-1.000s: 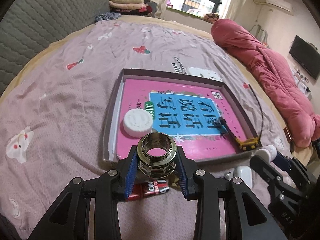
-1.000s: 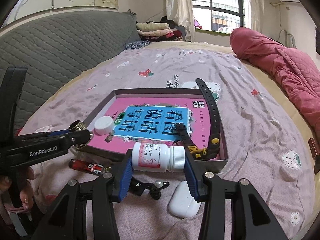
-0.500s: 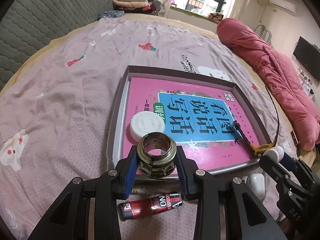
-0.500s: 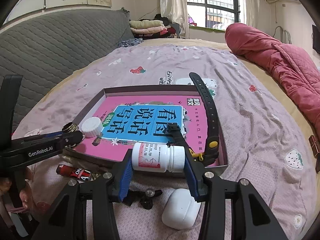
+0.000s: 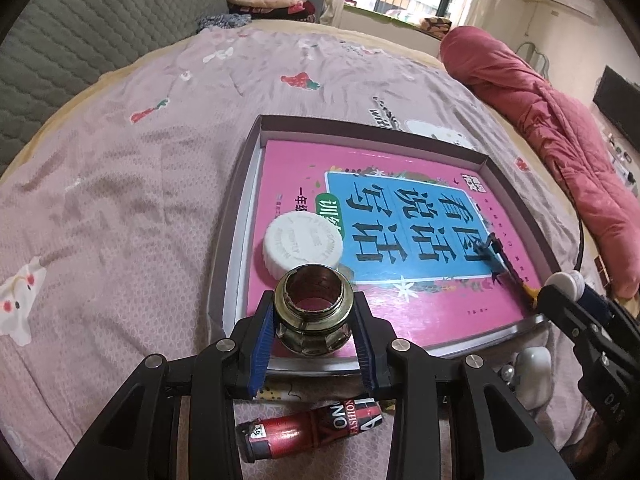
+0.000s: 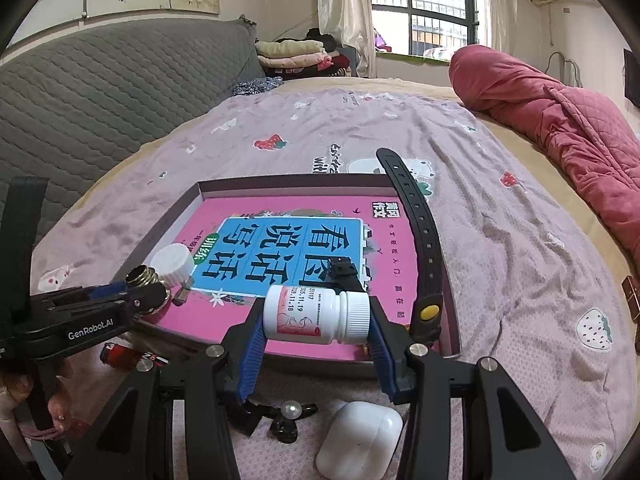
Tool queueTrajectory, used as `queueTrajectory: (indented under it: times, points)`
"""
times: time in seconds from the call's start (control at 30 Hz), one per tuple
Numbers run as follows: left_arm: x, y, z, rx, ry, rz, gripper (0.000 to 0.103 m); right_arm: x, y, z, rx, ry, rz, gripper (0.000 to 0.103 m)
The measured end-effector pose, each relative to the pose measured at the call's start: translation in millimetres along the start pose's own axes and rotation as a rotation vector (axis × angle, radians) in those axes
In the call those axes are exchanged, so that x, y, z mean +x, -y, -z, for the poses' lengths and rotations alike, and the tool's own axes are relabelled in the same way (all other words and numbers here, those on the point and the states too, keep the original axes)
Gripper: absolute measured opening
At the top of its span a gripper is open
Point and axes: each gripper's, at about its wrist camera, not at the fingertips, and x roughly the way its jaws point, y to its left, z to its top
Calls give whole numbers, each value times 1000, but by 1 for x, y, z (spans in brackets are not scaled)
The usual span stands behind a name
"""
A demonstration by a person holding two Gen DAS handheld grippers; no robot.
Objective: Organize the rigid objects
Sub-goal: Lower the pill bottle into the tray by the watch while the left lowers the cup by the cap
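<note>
Nearest in the left wrist view: a red lighter (image 5: 310,428) lies on the bed (image 5: 120,208) below the left claw (image 5: 314,338), just outside the tray's near wall. A white earbud case (image 6: 360,446) and a small black clip with a pearl bead (image 6: 286,420) lie on the bedspread under the right claw (image 6: 316,334).

Left claw: closed to the width of a metal pipe fitting (image 5: 314,314), blue pads pressed on its two sides. Fitting is brassy, hex-bodied, with a threaded collar, open end up. It sits over the near left corner of the tray (image 5: 240,200), at the near edge of the pink book (image 5: 400,248). Whether it rests on the book or hangs just above, cannot tell.

Right claw: clamped on a white pill bottle (image 6: 316,314), held sideways, cap to the right, red-printed label facing the camera. Bottle is over the near edge of the tray, right of centre.

Inside the tray: the pink book with its blue title panel fills most of the floor. A white screw cap (image 5: 304,246) lies just beyond the fitting. A black strap with a yellow button (image 6: 418,248) runs along the right wall, its far end rising over the rim.

Open room: bare book cover between cap and strap; wide bedspread left and far. A red quilt (image 6: 560,128) lies rolled along the bed's right side.
</note>
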Motion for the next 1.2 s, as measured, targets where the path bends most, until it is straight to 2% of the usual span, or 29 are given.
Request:
queueTrajectory:
  times: [0.13, 0.73, 1.2]
  points:
    - [0, 4, 3, 41, 13, -23, 37, 5, -1, 0, -14, -12, 10, 47]
    - [-3, -8, 1, 1, 6, 2, 37, 25, -9, -3, -30, -111, 51, 47]
    - [-3, -6, 2, 7, 2, -12, 37, 37, -6, -6, -12, -164, 72, 47]
